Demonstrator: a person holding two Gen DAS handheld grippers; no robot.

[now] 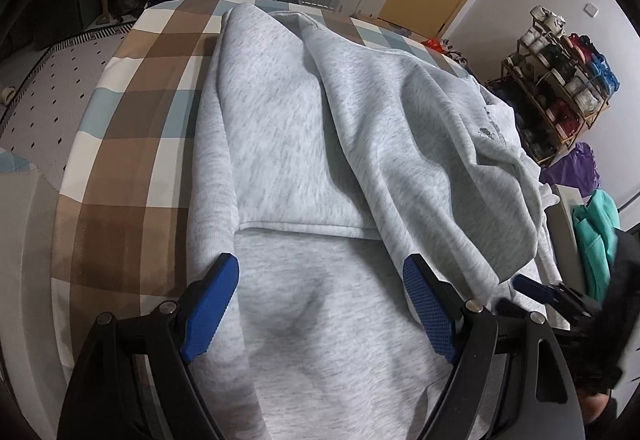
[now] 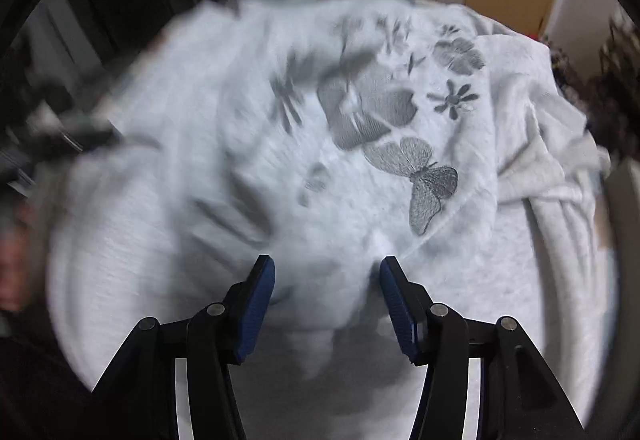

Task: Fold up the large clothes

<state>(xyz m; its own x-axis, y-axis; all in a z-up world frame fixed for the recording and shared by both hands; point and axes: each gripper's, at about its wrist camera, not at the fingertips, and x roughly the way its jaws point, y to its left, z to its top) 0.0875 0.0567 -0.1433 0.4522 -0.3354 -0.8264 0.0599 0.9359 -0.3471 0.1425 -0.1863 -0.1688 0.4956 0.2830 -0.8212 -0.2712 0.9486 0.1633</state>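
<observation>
The grey sweatshirt lies partly folded on the checked bed, directly beneath both tongs. Your left tongs stand spread and empty. Your right tongs are half-spread around a fabric ridge; whether they pinch it is unclear. Seat the pads squarely before lifting.

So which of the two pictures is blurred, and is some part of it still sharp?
Right wrist view: the light grey embroidered sweatshirt is smeared by motion, mostly at left; the grey stitched butterfly and the right gripper stay fairly sharp. Left wrist view: sharp, with fisheye bending of the brown checked bedsheet.
</observation>
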